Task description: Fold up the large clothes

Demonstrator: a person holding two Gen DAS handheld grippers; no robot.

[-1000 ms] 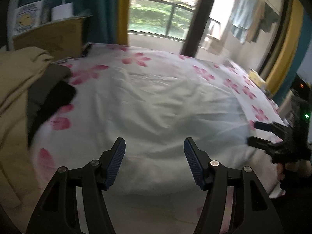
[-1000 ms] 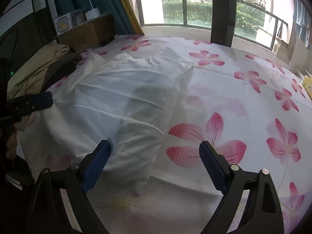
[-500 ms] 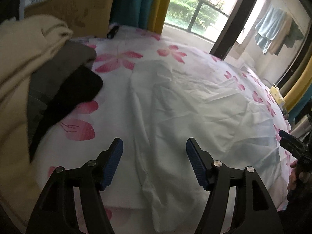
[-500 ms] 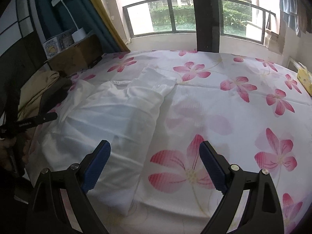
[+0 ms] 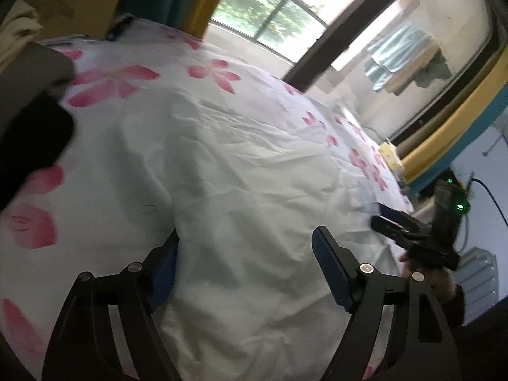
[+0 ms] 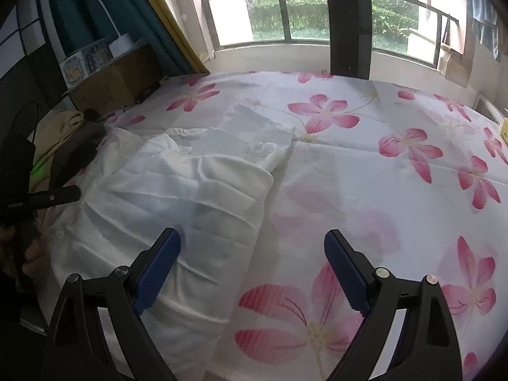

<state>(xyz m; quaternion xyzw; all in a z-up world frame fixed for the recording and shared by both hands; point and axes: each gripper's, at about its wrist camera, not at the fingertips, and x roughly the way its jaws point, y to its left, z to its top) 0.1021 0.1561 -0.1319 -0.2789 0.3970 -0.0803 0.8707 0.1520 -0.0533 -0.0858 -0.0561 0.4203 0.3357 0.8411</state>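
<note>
A white garment point(image 6: 190, 190) lies rumpled on the floral bed point(image 6: 397, 190). The left gripper point(image 5: 244, 270) is opening just above the cloth, gripping nothing; the right gripper point(image 6: 250, 266) hangs wide apart at its edge. The fabric looks thin, light and floppy, best pinched at corners or hem.

Flowered bed point(image 6: 397, 190), railed window point(image 6: 301, 9) — daylight, teal curtain point(image 6: 95, 12)

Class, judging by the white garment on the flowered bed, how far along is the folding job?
Done: the white garment lies on the flowered bedsheet with one part folded over. In hand: nothing; the left gripper hovers over the cloth, jaws opening, and the right gripper is open. Left: further folds and smoothing, probably.
</note>
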